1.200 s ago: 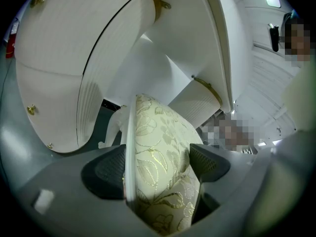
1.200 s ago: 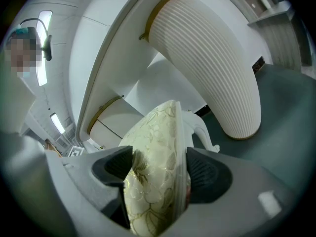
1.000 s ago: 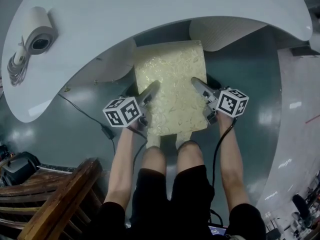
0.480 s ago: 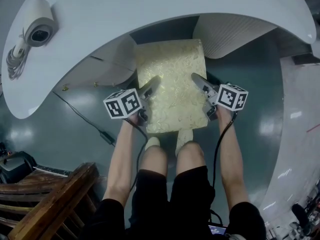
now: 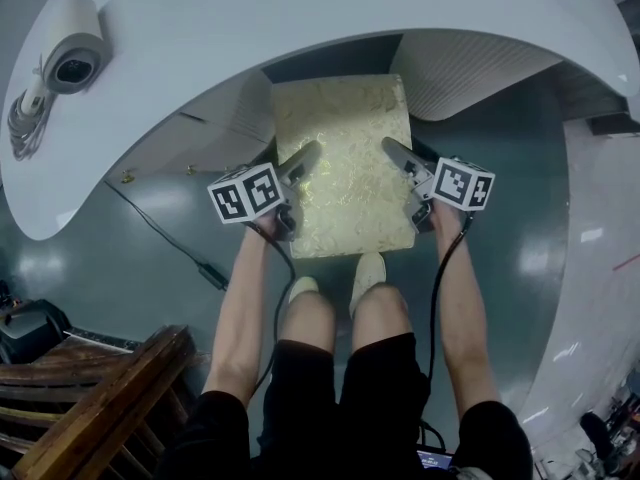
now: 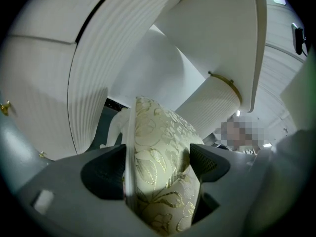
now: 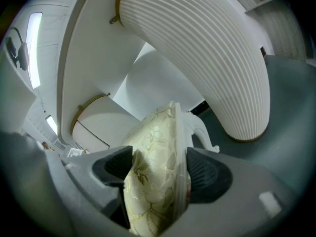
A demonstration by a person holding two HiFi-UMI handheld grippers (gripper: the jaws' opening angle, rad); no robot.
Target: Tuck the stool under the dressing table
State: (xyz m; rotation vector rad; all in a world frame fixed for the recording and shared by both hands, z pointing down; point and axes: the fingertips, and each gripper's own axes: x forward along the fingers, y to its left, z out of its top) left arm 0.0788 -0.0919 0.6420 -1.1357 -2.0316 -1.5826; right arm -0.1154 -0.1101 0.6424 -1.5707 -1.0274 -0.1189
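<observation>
The left gripper and right gripper are clamping opposite sides of the padded, gold-floral stool. It is sitting between 2 ribbed white pedestals.

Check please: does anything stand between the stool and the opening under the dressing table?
Nothing visible does. The stool, gripped at its sides by the left hand-held gripper and the right hand-held gripper, faces an open gap between the left pedestal and right pedestal of the dressing table. The floor deeper under the top is hidden.
</observation>
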